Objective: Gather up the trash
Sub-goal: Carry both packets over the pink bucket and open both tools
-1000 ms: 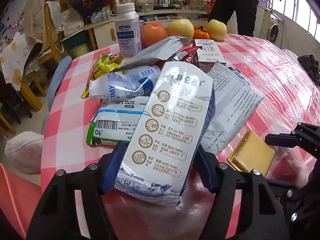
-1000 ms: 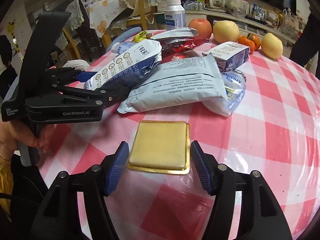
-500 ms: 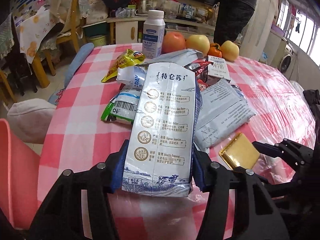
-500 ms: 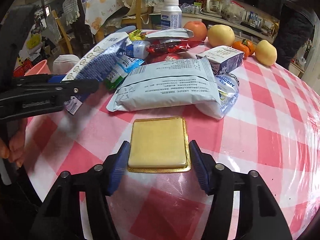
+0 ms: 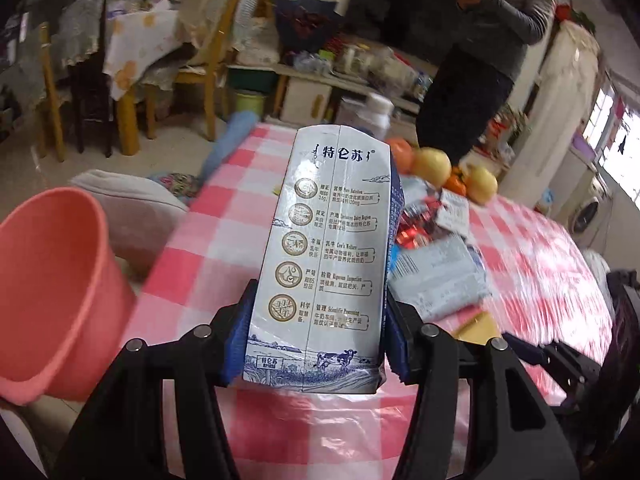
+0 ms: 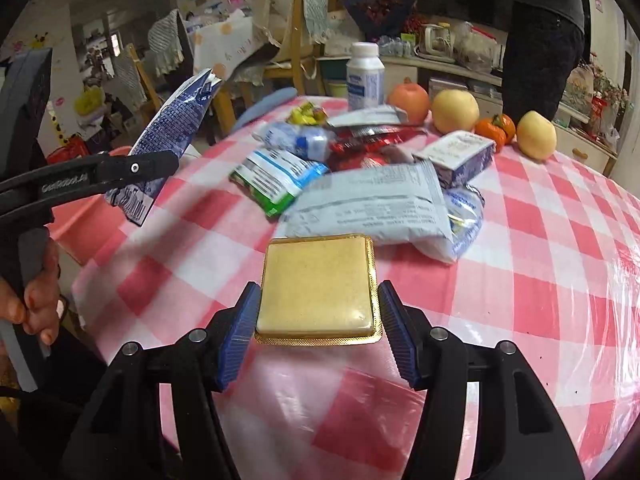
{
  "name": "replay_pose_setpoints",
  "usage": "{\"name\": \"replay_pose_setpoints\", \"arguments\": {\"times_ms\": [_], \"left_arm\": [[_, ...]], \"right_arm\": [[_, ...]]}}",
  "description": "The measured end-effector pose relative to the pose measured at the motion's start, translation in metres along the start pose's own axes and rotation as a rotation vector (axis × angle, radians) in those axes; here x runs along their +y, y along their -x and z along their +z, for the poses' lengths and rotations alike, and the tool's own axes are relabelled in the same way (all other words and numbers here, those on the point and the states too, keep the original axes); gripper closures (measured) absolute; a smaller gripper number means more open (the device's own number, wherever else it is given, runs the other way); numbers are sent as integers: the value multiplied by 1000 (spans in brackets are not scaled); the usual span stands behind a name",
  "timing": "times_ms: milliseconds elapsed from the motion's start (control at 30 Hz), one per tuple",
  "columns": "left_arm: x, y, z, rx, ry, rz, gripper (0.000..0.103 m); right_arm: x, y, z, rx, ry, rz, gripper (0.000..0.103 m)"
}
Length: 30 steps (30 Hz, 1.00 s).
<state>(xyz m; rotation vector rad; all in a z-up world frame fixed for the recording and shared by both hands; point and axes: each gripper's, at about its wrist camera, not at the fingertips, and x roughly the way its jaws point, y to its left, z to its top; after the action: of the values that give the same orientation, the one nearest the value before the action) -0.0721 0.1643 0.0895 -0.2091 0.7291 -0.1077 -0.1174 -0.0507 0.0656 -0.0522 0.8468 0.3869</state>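
Fruit (image 6: 454, 111) lines the far edge of the checked tabletop (image 6: 560, 248), beside a white bottle (image 6: 365, 76). A person (image 5: 480, 60) stands behind. Wooden chairs (image 5: 208, 76) beyond.

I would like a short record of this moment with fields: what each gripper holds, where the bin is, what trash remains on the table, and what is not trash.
left gripper: shut on the milk carton, lifted off the table
right gripper: shut on the gold tray
bin: pink bucket, beside the table's edge
table: red and white checked cloth
trash left: grey pouch, green and white wrapper, small carton
not trash: fruit, white bottle
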Motion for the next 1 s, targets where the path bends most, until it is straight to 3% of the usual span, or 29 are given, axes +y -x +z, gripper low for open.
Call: {"name": "replay_pose_setpoints", "arguments": {"times_ms": [300, 533, 767, 1000], "left_arm": [[81, 48, 18, -151, 212, 197, 46], [146, 58, 14, -169, 408, 323, 46], [194, 62, 6, -155, 569, 341, 46], [223, 60, -4, -119, 658, 335, 46]], "right_arm": [[76, 9, 38, -19, 55, 167, 42], [158, -2, 89, -34, 129, 319, 42], [215, -37, 131, -6, 145, 413, 42], [250, -68, 147, 20, 146, 450, 41]]}}
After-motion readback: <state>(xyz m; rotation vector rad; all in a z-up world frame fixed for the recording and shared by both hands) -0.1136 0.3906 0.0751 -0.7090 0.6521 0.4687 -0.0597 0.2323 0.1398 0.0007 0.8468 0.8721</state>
